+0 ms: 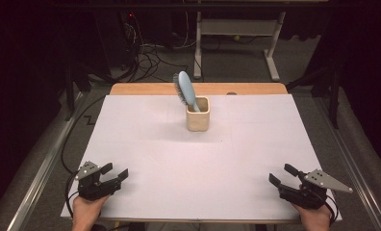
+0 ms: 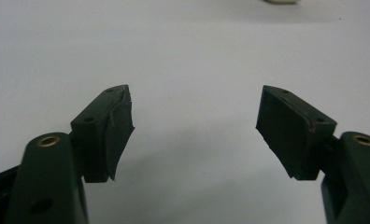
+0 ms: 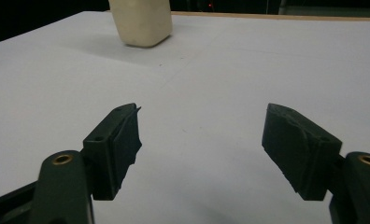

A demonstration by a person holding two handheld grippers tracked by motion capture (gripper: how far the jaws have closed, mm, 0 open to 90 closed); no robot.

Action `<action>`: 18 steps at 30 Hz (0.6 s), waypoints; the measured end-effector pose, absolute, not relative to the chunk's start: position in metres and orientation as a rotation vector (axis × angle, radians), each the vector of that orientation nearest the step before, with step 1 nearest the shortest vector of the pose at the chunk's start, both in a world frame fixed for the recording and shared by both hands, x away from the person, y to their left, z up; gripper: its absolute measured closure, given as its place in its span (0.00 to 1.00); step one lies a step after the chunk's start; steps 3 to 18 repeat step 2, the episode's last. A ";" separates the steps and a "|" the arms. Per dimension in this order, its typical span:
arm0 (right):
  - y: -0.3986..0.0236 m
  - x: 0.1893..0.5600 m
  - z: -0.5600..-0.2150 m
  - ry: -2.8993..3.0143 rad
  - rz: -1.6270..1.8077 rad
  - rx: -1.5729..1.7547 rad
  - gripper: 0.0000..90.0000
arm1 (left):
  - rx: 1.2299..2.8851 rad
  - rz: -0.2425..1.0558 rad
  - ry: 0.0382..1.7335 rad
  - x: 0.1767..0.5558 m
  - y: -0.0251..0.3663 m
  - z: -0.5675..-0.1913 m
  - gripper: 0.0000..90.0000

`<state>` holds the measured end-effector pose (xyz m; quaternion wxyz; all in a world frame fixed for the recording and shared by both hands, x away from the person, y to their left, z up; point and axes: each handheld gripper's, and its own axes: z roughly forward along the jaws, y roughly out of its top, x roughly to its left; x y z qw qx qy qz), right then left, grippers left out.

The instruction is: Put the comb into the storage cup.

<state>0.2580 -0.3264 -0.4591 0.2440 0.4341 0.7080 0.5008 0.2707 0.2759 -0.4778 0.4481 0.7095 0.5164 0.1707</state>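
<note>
hairbrush (image 1: 184, 88) in cup (image 1: 198, 120), claws apart

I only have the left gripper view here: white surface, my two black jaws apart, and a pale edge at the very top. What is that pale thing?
Observer: A cream square cup standing upright near the far edge of the white table sheet.
Operator: Anything in it?
Observer: Yes, a light-blue plastic hairbrush stands in it, head up, leaning left.
Operator: Where is the right gripper?
Observer: The right gripper rests at the near right corner, jaws open, nothing between them, aimed toward the cup.
</note>
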 end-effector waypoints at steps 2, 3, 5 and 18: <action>-0.326 0.258 -0.459 1.933 1.368 1.186 0.31 | 1.756 0.421 1.279 0.271 0.276 -0.478 0.31; -0.326 0.258 -0.459 1.933 1.368 1.186 0.31 | 1.756 0.421 1.279 0.271 0.276 -0.478 0.31; -0.326 0.258 -0.459 1.933 1.368 1.186 0.31 | 1.756 0.421 1.279 0.271 0.276 -0.478 0.31; -0.326 0.258 -0.459 1.933 1.368 1.186 0.31 | 1.756 0.421 1.279 0.271 0.276 -0.478 0.31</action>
